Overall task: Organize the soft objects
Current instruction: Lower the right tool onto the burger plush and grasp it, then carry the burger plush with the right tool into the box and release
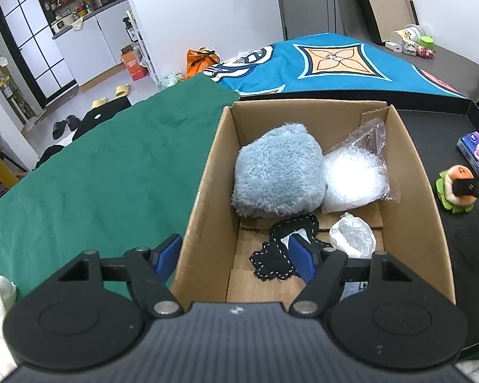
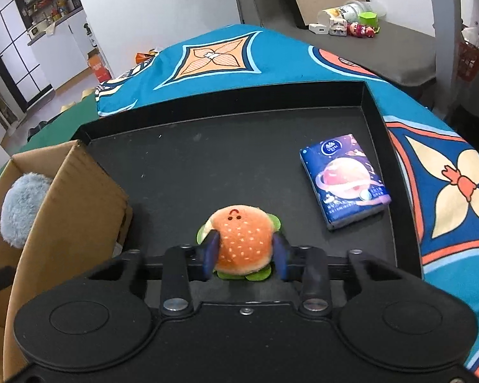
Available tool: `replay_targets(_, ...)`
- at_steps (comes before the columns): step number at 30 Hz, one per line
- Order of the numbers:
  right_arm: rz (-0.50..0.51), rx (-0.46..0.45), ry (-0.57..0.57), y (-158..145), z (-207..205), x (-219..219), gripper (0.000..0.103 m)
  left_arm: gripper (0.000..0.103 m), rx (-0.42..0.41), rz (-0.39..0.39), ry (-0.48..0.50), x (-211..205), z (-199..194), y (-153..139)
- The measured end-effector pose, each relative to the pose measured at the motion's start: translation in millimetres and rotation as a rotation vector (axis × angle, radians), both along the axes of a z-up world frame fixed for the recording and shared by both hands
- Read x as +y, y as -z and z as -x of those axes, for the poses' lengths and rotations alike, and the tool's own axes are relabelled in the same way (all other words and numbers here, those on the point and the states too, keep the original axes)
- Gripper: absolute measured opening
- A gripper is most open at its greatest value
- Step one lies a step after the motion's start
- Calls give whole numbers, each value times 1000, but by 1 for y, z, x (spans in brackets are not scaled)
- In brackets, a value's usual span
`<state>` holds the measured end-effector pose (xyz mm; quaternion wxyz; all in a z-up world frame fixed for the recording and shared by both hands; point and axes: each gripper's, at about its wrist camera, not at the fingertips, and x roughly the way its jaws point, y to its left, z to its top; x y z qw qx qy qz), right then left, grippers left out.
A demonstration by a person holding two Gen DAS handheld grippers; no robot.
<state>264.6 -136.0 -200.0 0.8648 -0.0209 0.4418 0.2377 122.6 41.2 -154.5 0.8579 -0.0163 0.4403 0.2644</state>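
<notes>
— Burger plush (image 2: 242, 240) between the blue pads (image 2: 211, 249) of the right gripper (image 2: 245, 252), is that a real grip?

— It looks so: both pads press its bun from either side, so the tool is clamped on it. The toy sits low over the black tray (image 2: 226, 159), near the cardboard box (image 2: 64, 198); I cannot tell if it is off the tray floor.

— Why there?

— I judge the box to be the collecting place. It already holds a blue fluffy plush (image 1: 277, 169), a bag of white filling (image 1: 351, 175) and a black stitched cloth (image 1: 277, 255).

— And the left gripper (image 1: 236, 255)?

— Jaws wide apart, holding nothing, straddling the box's near left wall, perhaps to steady it.

— What remains?

— The tissue pack (image 2: 345, 182), lying alone on the tray.
</notes>
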Motion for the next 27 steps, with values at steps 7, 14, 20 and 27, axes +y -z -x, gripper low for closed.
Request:
replay_targets(7,-13,4,10,-7,15,-11,30,72,-19,7,-4,2,5,-4)
replay_targets(14,-32,-1,15,-17,25,-14,30,72,-44,31,-11,7,13,-8)
replay_targets(20,-84,1,22,-37,32,-14,30,72,-68,53,-10,12,20,-11)
replay_targets(27,-138,-41,8,-65,42,-5,30,72,-100,84,0,17,27,-14)
